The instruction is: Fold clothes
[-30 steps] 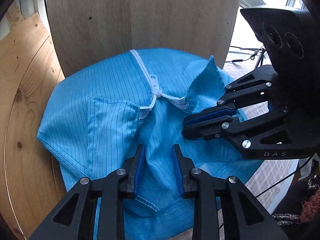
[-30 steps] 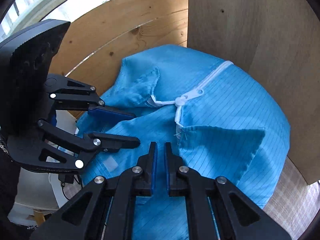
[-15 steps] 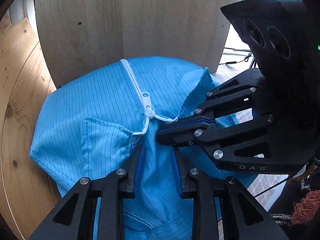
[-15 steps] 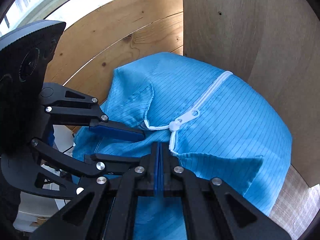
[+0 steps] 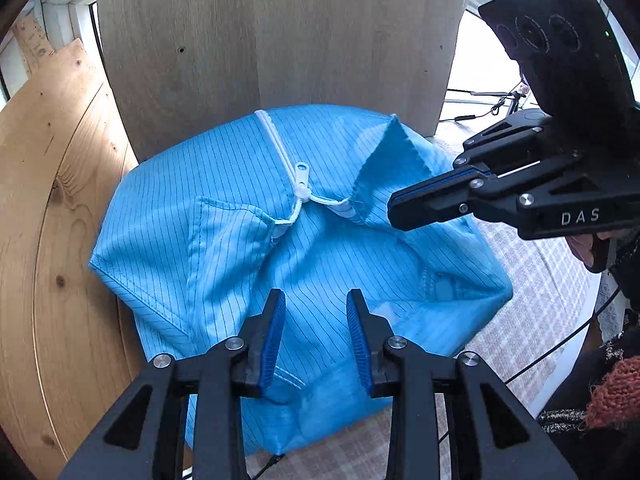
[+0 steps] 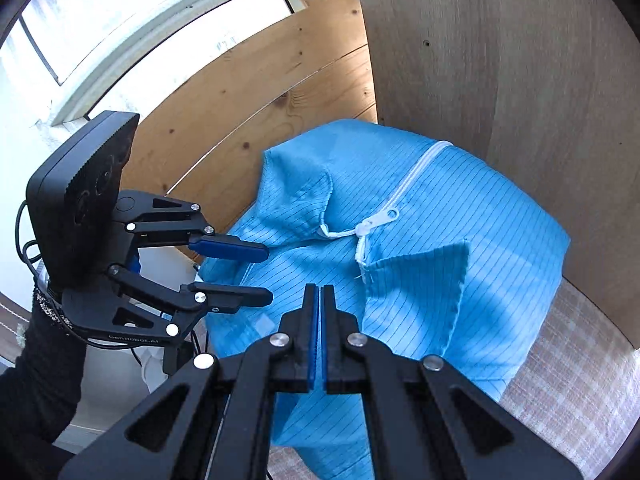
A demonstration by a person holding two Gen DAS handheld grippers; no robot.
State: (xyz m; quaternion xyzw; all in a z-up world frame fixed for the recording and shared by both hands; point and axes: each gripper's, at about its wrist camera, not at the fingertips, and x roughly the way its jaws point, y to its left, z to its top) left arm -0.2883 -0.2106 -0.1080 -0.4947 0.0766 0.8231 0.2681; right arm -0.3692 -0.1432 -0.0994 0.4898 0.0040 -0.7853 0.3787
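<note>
On my left lean pale plywood sheets (image 5: pixel 52 216), with a grey wooden board (image 5: pixel 280 40) standing behind the work. My left gripper (image 5: pixel 316 308) hangs over the near part of the blue garment (image 5: pixel 224 216); its jaws are parted and opening, the blue pads (image 5: pixel 272 340) clear of the cloth, with only fabric showing below the gap between them and nothing gripped. The garment lies bunched in the middle on a checked cloth surface (image 5: pixel 532 288), its far edge against the grey board. It is thin-striped, and its white zipper (image 5: pixel 276 144) runs toward me to a white pull (image 5: pixel 302 180), where the two collar flaps fold open to either side. Further right, my right gripper (image 5: pixel 394 212) points in over the garment's right flap; in its own view the two blue pads (image 6: pixel 314 344) sit pressed together with nothing between them, above the cloth. At the right edge, a hand (image 5: pixel 584 246) holds that gripper's handle.
</note>
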